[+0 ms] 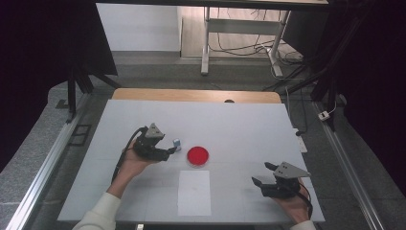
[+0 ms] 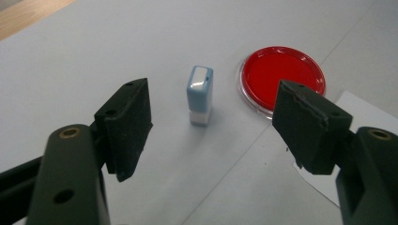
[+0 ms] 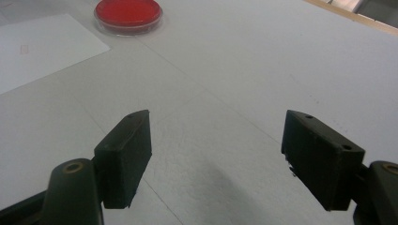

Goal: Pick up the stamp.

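in the high view, nearest the camera, a pale sleeve (image 1: 98,211) is cut off by the bottom edge, and the hand beyond it holds the left gripper (image 1: 173,149) low over the white table (image 1: 249,124). its jaws point toward a small blue stamp (image 1: 176,143) that stands just past their tips; it is too small here to make out in detail. a round red dish (image 1: 197,155) lies just beside the stamp, and a white sheet of paper (image 1: 194,192) lies near the dish, toward the person. the right gripper (image 1: 262,175) rests well apart at the table's near right, with its jaws spread and nothing between them; its hand is partly cut off by the frame.

in the left gripper view, the two black jaws rise at the bottom, cut off by the lower edge, standing wide apart and holding nothing. the stamp (image 2: 200,94) stands upright on the table beyond and between them, touching neither. the dish (image 2: 277,75) is a shallow clear container with a red filling; the right-hand jaw hides its near edge. a corner of the paper (image 2: 371,112) shows behind that jaw.

in the right gripper view, the jaws stand wide open over bare table. the dish (image 3: 128,15) sits far off at the top, its rim clipped by the frame, with the paper (image 3: 42,47) beside it, cut off at the left.
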